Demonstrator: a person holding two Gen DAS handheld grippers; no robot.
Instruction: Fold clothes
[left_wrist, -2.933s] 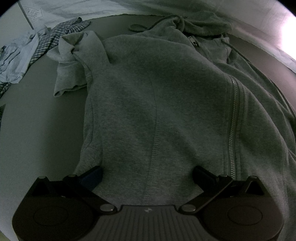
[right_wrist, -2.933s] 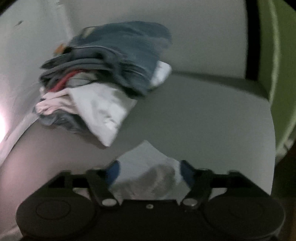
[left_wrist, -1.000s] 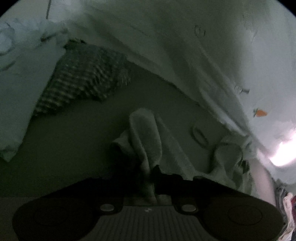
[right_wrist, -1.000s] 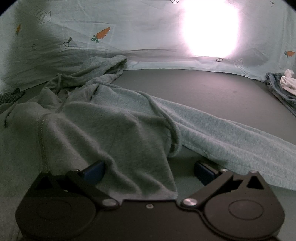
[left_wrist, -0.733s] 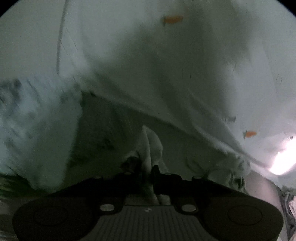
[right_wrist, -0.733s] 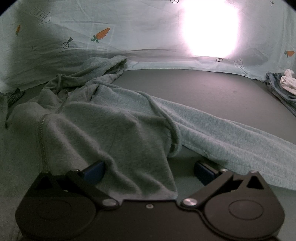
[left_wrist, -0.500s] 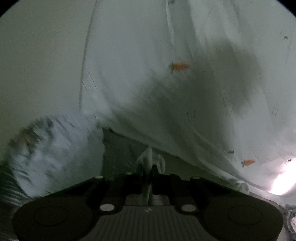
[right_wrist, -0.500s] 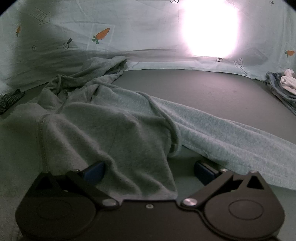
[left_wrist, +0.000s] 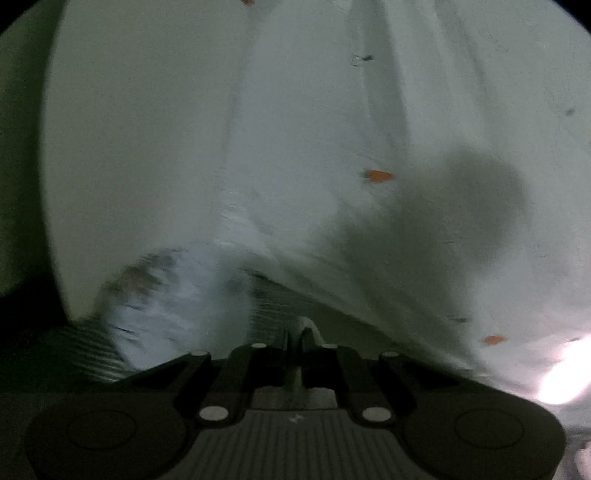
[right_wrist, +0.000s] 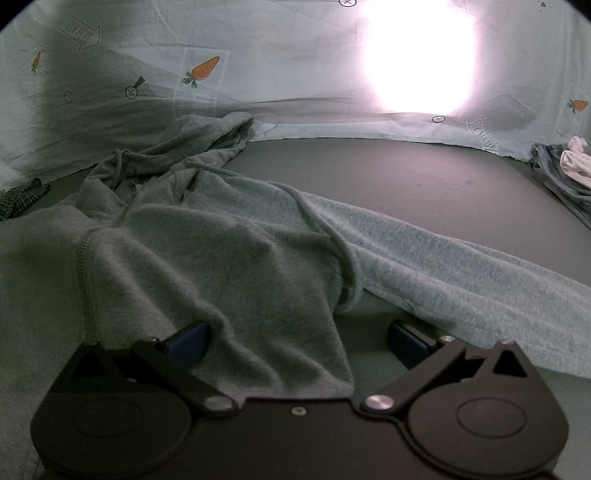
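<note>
Left gripper (left_wrist: 294, 338), jaws clamped on a pale fold of the grey zip-up fleece hoodie (right_wrist: 221, 251), has tilted higher; less dark grey tabletop (right_wrist: 406, 173) shows. Right gripper (right_wrist: 295, 336) unchanged, jaws wide, straddling the hoodie's hem at lower centre. Carrot-print pale sheet (left_wrist: 332, 129) fills upper frame. Folded clothes pile (right_wrist: 565, 166) far right.

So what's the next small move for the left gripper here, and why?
Probably carry it across toward the hoodie body: the left gripper is shut on a pale bit of cloth, lifted, while the right gripper rests open at the hem, pinning it.
</note>
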